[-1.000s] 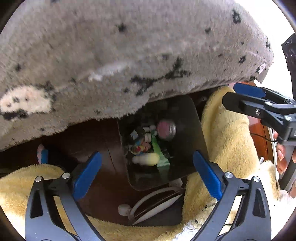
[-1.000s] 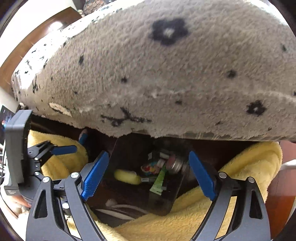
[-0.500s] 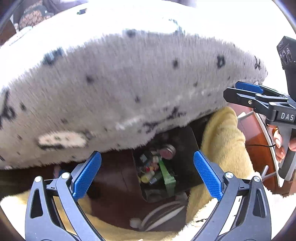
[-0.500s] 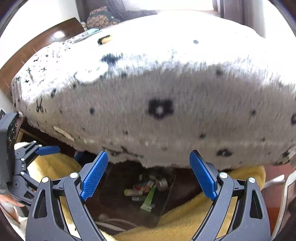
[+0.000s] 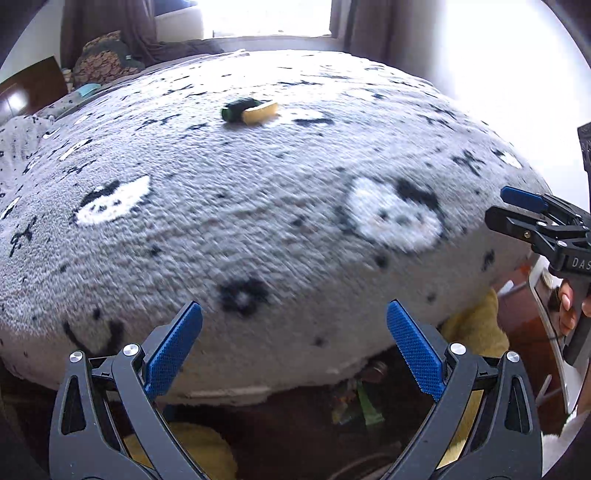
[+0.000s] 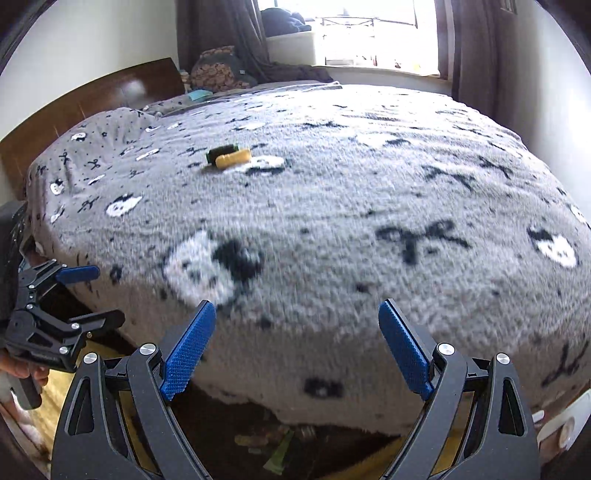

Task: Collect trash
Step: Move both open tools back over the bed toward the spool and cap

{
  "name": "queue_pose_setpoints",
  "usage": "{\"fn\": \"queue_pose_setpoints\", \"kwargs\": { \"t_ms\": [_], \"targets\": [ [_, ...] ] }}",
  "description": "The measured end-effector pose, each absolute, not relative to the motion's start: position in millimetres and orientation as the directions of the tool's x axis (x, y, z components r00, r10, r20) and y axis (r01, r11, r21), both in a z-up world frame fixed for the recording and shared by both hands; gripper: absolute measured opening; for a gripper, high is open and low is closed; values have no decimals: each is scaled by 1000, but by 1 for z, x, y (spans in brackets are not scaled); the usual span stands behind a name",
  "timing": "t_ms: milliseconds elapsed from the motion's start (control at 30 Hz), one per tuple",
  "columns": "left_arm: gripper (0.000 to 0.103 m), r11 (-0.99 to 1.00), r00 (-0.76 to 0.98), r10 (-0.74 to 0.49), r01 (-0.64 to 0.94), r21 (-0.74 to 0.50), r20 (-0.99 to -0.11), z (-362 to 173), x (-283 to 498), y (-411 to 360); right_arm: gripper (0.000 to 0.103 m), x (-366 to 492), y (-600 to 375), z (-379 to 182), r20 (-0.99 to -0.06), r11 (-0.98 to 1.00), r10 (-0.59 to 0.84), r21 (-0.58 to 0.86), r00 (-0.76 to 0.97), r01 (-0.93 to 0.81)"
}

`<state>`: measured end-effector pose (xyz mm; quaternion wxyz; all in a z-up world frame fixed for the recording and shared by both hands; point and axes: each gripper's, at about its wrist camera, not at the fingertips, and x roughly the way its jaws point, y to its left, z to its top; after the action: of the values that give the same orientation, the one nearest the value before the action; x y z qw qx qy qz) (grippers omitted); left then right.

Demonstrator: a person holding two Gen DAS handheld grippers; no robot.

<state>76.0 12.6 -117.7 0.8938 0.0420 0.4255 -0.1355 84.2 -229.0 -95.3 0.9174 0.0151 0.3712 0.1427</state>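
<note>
A small green and yellow piece of trash (image 5: 249, 110) lies on top of the grey patterned bed cover (image 5: 258, 206), far from both grippers; it also shows in the right wrist view (image 6: 229, 157). My left gripper (image 5: 293, 345) is open and empty at the near edge of the bed. My right gripper (image 6: 295, 345) is open and empty beside it, and shows at the right of the left wrist view (image 5: 517, 206). Below the bed edge a dark bin with trash in it (image 5: 354, 402) is partly hidden; it shows too in the right wrist view (image 6: 273, 443).
A yellow fluffy towel (image 5: 476, 328) lies on the floor by the bin. A wooden headboard (image 6: 92, 99) and pillows (image 6: 218, 70) stand at the far left. Curtains (image 6: 476, 44) and a bright window (image 6: 351, 29) are behind the bed.
Both grippers have risen and tilted up from the bin below the bed edge. The bed top and the green and yellow item have come into view. Both stay open.
</note>
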Motion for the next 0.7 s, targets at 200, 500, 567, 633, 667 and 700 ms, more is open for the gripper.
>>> {"fn": "queue_pose_setpoints", "kwargs": {
  "t_ms": [200, 500, 567, 633, 667, 700],
  "targets": [
    [95, 971, 617, -179, 235, -37, -766, -110, 117, 39, 90, 133, -207, -86, -678, 956, 278, 127, 681, -264],
    [95, 975, 622, -163, 220, -29, -766, -105, 157, 62, 90, 226, -146, -88, -698, 933, 335, 154, 633, -324],
    [95, 976, 627, -146, 218, -7, -765, -101, 165, 66, 90, 240, -132, -90, -702, 933, 326, 131, 633, -335],
    [95, 976, 627, -141, 217, -2, -766, -99, 173, 68, 90, 255, -117, -92, -710, 933, 319, 117, 628, -341],
    [95, 976, 626, -141, 216, -3, -767, -98, 177, 70, 90, 262, -111, -93, -714, 931, 321, 117, 623, -345],
    [95, 977, 625, -140, 215, -4, -768, -98, 181, 71, 89, 267, -106, -94, -718, 930, 320, 114, 618, -349]
  ]
}}
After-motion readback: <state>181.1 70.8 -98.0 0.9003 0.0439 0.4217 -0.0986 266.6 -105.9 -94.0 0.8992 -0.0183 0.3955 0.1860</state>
